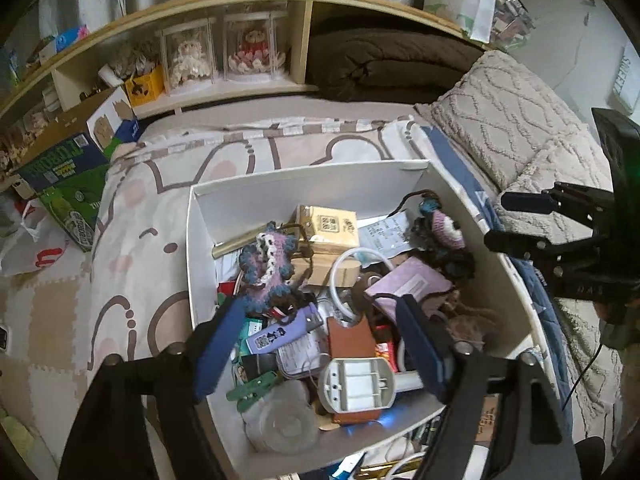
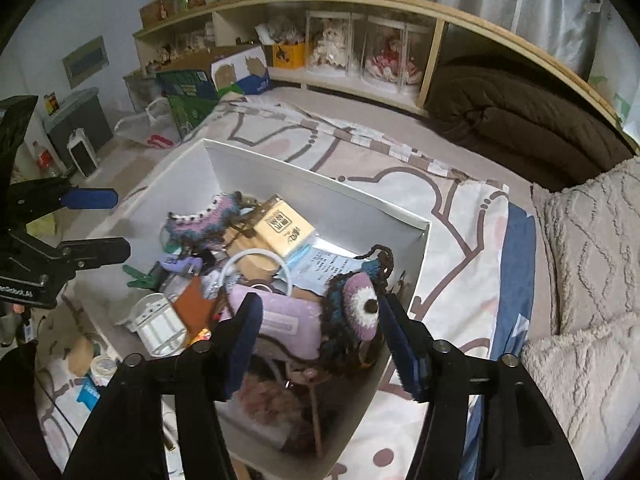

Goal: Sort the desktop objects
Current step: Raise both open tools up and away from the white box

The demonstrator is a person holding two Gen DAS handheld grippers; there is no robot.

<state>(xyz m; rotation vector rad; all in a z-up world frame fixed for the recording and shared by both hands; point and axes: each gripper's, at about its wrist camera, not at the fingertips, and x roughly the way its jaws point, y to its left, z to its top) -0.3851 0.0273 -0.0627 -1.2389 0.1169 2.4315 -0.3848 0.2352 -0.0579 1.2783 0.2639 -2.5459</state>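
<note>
A white box (image 1: 304,178) (image 2: 320,184) full of mixed small objects sits on a patterned bed. In it lie a yellow tissue pack (image 1: 330,226) (image 2: 286,228), crochet pieces (image 1: 266,266) (image 2: 358,308), a purple case (image 1: 412,282) (image 2: 286,320), a brown card holder (image 1: 350,342) and a white plastic frame (image 1: 360,386) (image 2: 156,324). My left gripper (image 1: 320,344) hovers open over the box's near half, holding nothing. My right gripper (image 2: 320,340) is open above the box's right end, its fingers on either side of the round crochet piece, apart from it.
Grey textured pillows (image 2: 592,264) lie to the right. A brown rolled blanket (image 2: 520,120) and a wooden shelf (image 2: 360,4) with doll cases stand behind. Green cartons (image 1: 68,184) sit at the left. Loose items (image 2: 100,368) lie beside the box.
</note>
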